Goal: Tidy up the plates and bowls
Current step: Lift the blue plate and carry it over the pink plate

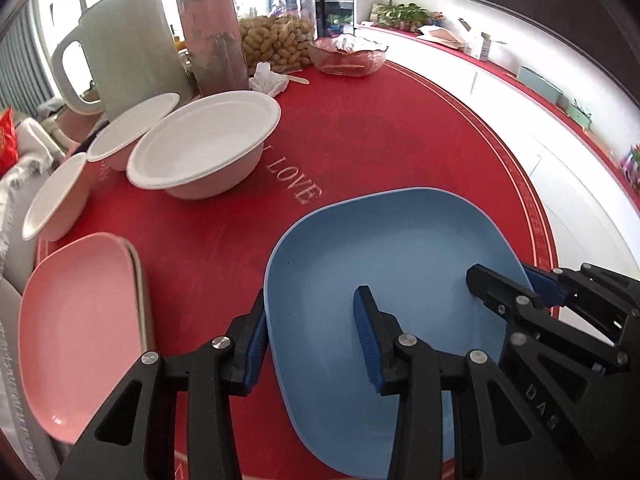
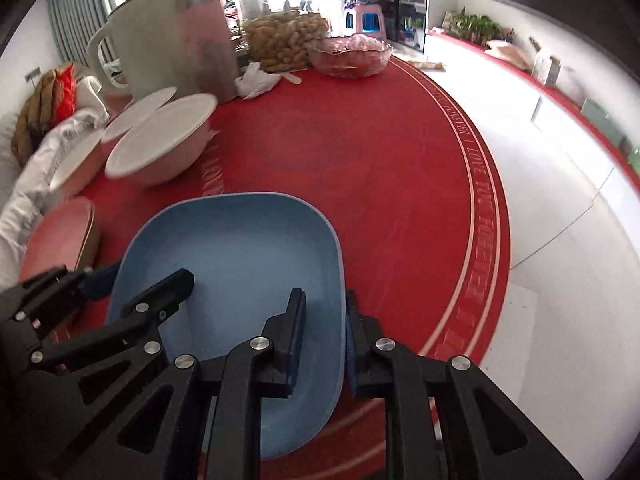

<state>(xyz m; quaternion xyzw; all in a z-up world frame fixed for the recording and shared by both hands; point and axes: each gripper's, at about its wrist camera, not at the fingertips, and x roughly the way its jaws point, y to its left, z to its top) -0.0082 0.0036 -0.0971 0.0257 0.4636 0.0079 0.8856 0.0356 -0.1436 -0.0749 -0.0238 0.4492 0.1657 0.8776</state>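
The blue plate [image 1: 384, 280] is clamped at opposite rims by the left gripper [image 1: 312, 340] and right gripper [image 2: 322, 336], apparently just above the red tabletop [image 1: 360, 140]. It is judged light, stiff, slick; rims suit gripping best.

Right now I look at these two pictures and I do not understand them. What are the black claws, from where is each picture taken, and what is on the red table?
The black claws are two hand-held grippers; a person holds one in each hand. Each carries a camera that looks along its fingers.

One picture is from the left gripper, the other from the right gripper. Each grips one side rim of the same blue plate, a finger inside and a finger outside.

On the red tablecloth lie a pink plate on another plate, three white bowls, a pale green jug, a pink bottle, a jar of peanuts and a glass bowl.
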